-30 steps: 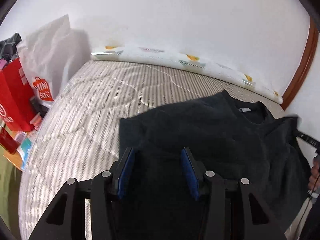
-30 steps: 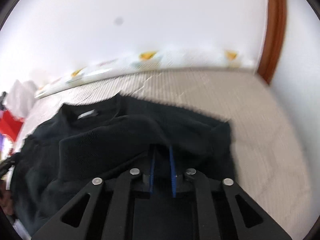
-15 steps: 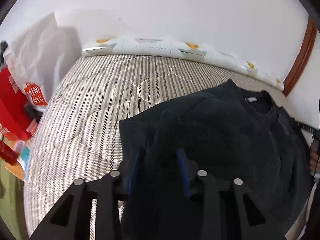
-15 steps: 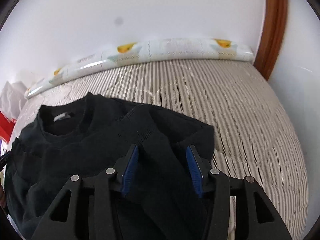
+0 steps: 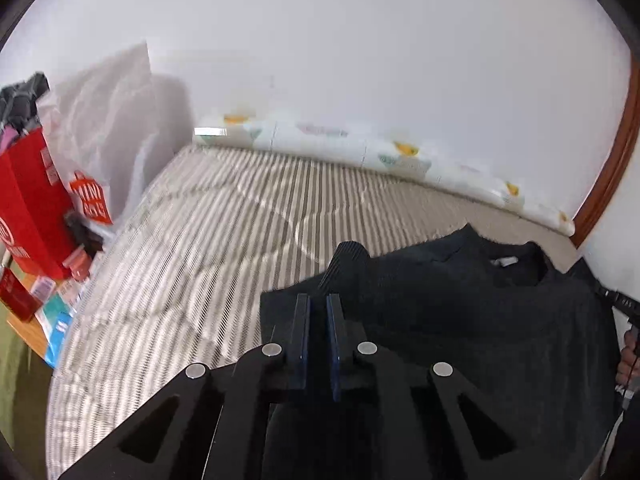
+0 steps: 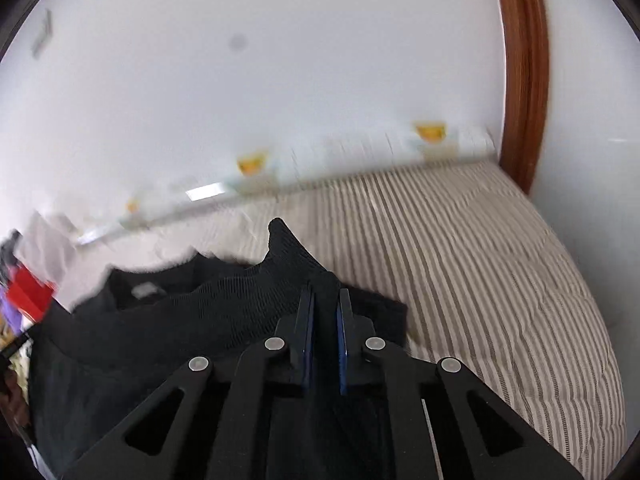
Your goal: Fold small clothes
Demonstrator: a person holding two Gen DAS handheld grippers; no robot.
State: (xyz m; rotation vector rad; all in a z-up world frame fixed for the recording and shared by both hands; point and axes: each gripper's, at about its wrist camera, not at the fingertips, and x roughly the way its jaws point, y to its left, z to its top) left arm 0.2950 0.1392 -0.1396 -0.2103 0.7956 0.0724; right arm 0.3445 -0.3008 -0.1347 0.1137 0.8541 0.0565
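A black knit sweater [image 5: 480,320] lies on a striped quilted bed [image 5: 224,232], its collar with a white label toward the far wall. My left gripper [image 5: 318,304] is shut on a raised fold of the sweater at its left edge. In the right wrist view the sweater [image 6: 160,328] fills the lower left, and my right gripper [image 6: 325,300] is shut on a ribbed fold that sticks up past the fingertips, at the sweater's right edge. Both folds are lifted off the bed.
A white patterned bolster [image 5: 360,152] runs along the far wall. Red and white shopping bags [image 5: 44,200] and small boxes stand left of the bed. A brown wooden door frame [image 6: 524,72] rises at the right. Bare striped bedding [image 6: 500,264] lies right of the sweater.
Both grippers were open over the sweater half a second ago and have closed on folds of it. Both have lifted, pulling the fabric up; the views are blurred by motion.
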